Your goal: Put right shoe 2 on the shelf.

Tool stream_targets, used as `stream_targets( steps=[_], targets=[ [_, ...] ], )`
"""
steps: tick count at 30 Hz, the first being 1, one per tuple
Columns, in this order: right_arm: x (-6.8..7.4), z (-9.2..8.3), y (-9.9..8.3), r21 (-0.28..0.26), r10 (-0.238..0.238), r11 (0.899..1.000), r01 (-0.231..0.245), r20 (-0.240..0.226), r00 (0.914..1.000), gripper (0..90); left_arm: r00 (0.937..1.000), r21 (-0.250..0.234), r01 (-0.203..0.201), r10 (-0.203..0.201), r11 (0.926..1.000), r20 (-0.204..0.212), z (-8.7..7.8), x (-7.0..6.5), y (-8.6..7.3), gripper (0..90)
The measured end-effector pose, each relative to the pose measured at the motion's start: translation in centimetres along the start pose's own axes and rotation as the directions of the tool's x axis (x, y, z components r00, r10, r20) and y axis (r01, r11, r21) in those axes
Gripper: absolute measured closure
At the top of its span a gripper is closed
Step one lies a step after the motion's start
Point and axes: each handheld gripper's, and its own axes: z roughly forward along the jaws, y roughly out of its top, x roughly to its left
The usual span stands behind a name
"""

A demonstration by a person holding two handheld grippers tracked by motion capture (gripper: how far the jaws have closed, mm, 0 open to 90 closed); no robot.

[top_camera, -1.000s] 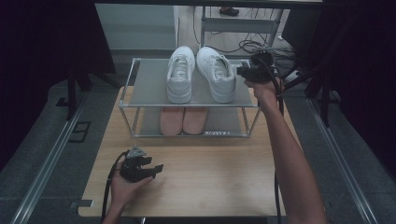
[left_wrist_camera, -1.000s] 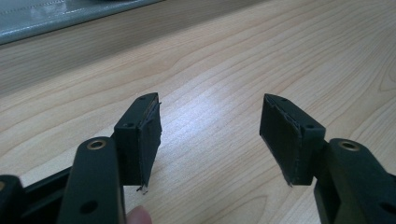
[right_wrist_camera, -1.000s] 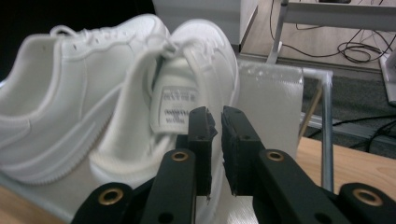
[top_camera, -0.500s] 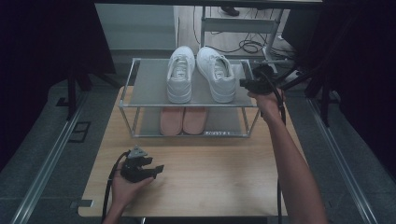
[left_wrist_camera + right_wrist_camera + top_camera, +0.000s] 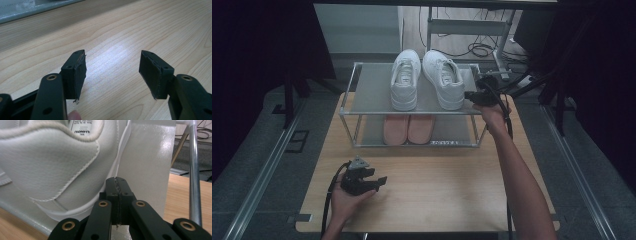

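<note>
Two white sneakers stand side by side on the top shelf (image 5: 369, 90) of a metal shoe rack. My right gripper (image 5: 469, 95) is at the shelf's right end, low by the heel of the right sneaker (image 5: 444, 80). In the right gripper view its jaws (image 5: 117, 181) are shut pad to pad with nothing between them, their tips just beside that sneaker's heel (image 5: 50, 157). My left gripper (image 5: 379, 181) rests in a hand at the table's front left. It is open (image 5: 112, 72) over bare wood.
A pair of pink shoes (image 5: 408, 129) sits on the rack's lower shelf. The left white sneaker (image 5: 404, 80) is next to the right one. A chrome rack post (image 5: 194, 170) stands close on the right of my right gripper. The wooden table (image 5: 437, 190) stretches in front of the rack.
My right hand has sunk from above the shelf's right end to the level of the right sneaker's heel. The left hand has kept still.
</note>
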Motion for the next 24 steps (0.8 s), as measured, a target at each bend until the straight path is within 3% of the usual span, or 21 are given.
stream_targets(
  steps=[15, 24],
  targets=[
    [0.4, 0.1, -0.1, -0.023, 0.016, 1.0, -0.016, 0.004, 0.9999, 89.4, 1.0, 0.0, 0.001, -0.001, 1.0, -0.002, 0.0, -0.1, 0.0, 39.1],
    [1.6, 0.3, -0.1, -0.047, 0.014, 0.999, -0.016, -0.035, 0.9993, 89.4, 1.0, 0.0, -0.002, 0.002, 1.0, -0.001, 0.0, -0.1, 0.0, 39.1]
  ],
)
